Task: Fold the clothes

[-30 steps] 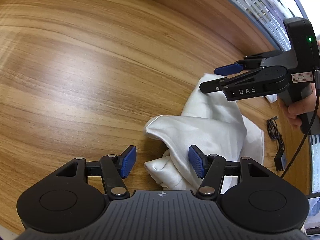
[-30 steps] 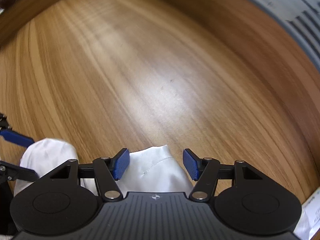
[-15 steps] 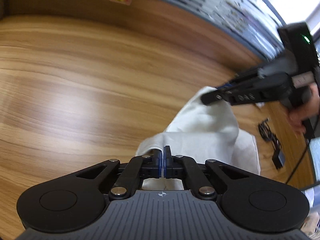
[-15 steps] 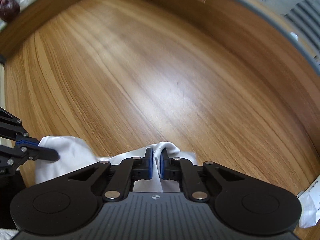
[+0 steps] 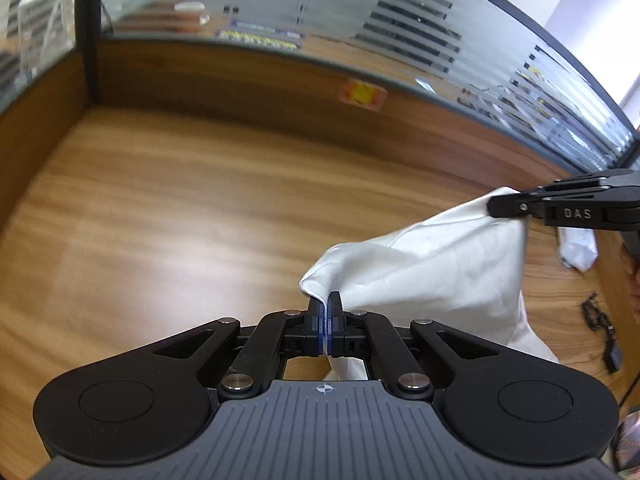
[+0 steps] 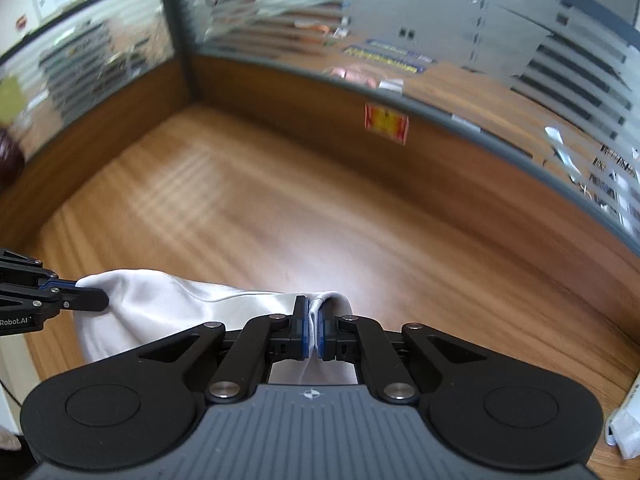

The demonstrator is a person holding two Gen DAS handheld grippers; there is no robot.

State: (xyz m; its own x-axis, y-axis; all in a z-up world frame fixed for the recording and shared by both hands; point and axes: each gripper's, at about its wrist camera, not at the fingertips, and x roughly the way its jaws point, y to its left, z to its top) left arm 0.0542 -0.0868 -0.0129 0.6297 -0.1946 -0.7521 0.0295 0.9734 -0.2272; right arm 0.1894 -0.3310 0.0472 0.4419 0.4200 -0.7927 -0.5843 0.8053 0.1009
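Both grippers have closed and risen since a second ago, when their fingers stood wide apart over a crumpled heap: the white garment [image 5: 436, 264] now hangs in the air above the wooden counter [image 5: 168, 208], stretched between them.

Its upper edge is the long axis, running side to side from one gripper to the other, slack enough to sag a little in the middle, with the rest of the cloth draping down towards the person. That span looks like what the next move turns on: I judge the garment needs carrying forward and laying flat on the bare wood ahead, both ends kept level.

On the left gripper [image 5: 325, 322], the blue fingers are clenched together on a bunched corner, with cloth trailing down behind them. On the right gripper [image 6: 314, 334], the fingers pinch a thicker fold, seam showing, so a sliver of gap remains between the pads. Neither is nearer the counter in any clear way.

Off to the right lie a small black cable [image 5: 600, 320] and a white packet [image 5: 578, 246].
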